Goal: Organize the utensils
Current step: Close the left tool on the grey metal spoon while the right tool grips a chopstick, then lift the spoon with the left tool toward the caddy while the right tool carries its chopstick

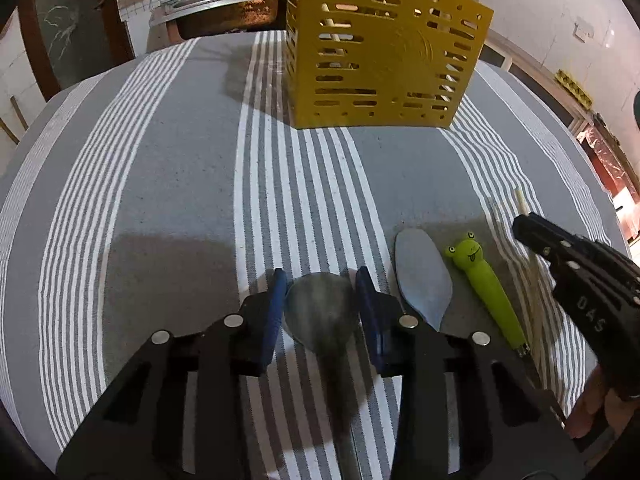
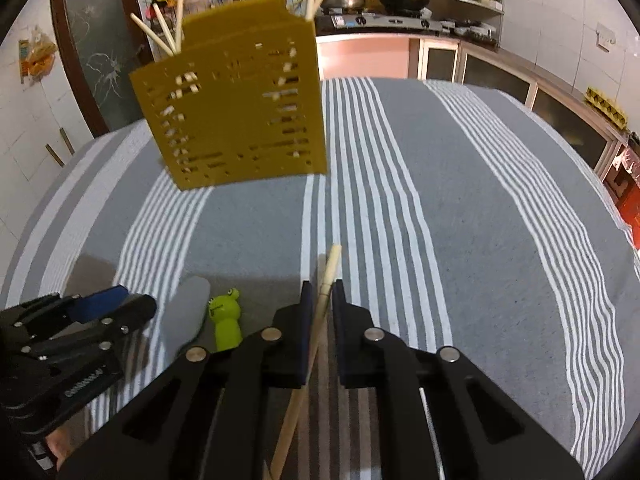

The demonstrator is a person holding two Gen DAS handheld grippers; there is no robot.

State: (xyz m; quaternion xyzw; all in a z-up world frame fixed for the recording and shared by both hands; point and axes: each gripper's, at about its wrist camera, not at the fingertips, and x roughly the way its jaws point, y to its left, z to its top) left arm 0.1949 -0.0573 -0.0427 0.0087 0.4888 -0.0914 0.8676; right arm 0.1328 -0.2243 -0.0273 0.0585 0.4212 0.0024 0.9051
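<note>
2 claws: left [image 1: 320,304] straddles spoon [image 1: 320,316]; right [image 2: 320,300] loosely brackets chopstick [image 2: 326,280].

Indoor artificial light, moderately dim, warm cast. Strong fisheye bending in both views: stripes of tablecloth [image 1: 160,184] bow outward, black vignette at corners. Yellow utensil caddy [image 1: 384,56] throws soft shadow leftward on cloth in left wrist view. Broad dark shadows under left gripper [image 1: 320,300] and right gripper [image 2: 322,304]. Metal spoon [image 1: 320,316] between left gripper's jaws smeared, out of focus. Chopstick [image 2: 320,320] fairly sharp near tip, blurred lower. Background kitchen soft, slightly noisy. Pink counter front [image 2: 360,56] brightest area.
</note>
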